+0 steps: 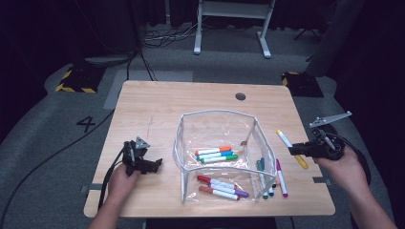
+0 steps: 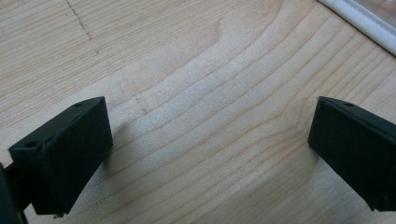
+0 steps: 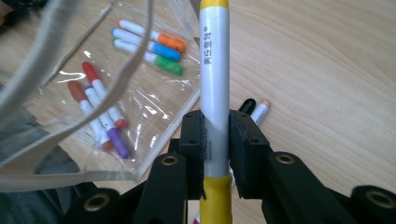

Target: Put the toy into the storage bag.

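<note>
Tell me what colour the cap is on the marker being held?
Yellow: the marker shows best in the right gripper view.

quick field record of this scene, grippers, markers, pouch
right gripper: shut on the yellow marker, held above the table's right side
left gripper: open, nothing between its jaws, low over bare wood left of the pouch
clear pouch: standing open at mid table
inside pouch: orange, blue and green markers at the back; red, purple and brown markers at the front
loose markers: on the table by the pouch's right wall
</note>
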`<state>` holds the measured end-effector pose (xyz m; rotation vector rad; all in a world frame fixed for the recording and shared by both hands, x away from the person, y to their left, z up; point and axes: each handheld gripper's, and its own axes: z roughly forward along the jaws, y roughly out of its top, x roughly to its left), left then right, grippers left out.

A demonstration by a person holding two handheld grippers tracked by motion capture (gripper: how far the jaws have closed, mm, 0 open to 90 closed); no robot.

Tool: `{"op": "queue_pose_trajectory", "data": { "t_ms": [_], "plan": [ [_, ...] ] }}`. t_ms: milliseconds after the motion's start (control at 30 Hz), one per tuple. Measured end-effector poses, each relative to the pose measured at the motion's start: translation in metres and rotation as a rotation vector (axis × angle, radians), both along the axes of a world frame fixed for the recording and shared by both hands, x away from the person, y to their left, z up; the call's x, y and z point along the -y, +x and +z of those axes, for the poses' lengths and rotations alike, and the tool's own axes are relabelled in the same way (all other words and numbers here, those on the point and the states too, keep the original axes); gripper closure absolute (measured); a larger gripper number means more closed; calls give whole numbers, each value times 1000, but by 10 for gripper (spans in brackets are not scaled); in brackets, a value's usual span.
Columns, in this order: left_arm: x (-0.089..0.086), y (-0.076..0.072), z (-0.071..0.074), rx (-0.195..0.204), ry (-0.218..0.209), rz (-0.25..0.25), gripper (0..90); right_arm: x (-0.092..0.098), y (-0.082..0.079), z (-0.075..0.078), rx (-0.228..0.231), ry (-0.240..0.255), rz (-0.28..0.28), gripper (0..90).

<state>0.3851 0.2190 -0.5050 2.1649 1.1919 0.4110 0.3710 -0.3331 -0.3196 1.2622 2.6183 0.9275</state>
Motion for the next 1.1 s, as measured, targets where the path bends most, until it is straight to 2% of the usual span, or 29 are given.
{"op": "queue_pose_trajectory", "data": {
  "t_ms": [400, 667, 1100],
  "plan": [
    [0, 0, 0, 1, 0, -2, 0, -28, -17, 37, 36, 35, 127, 760],
    [0, 0, 0, 0, -2, 1, 0, -53, -15, 54, 45, 4, 207, 760],
    [1, 1, 0, 3, -3, -4, 0, -108, -8, 73, 54, -52, 342, 760]
  ]
}}
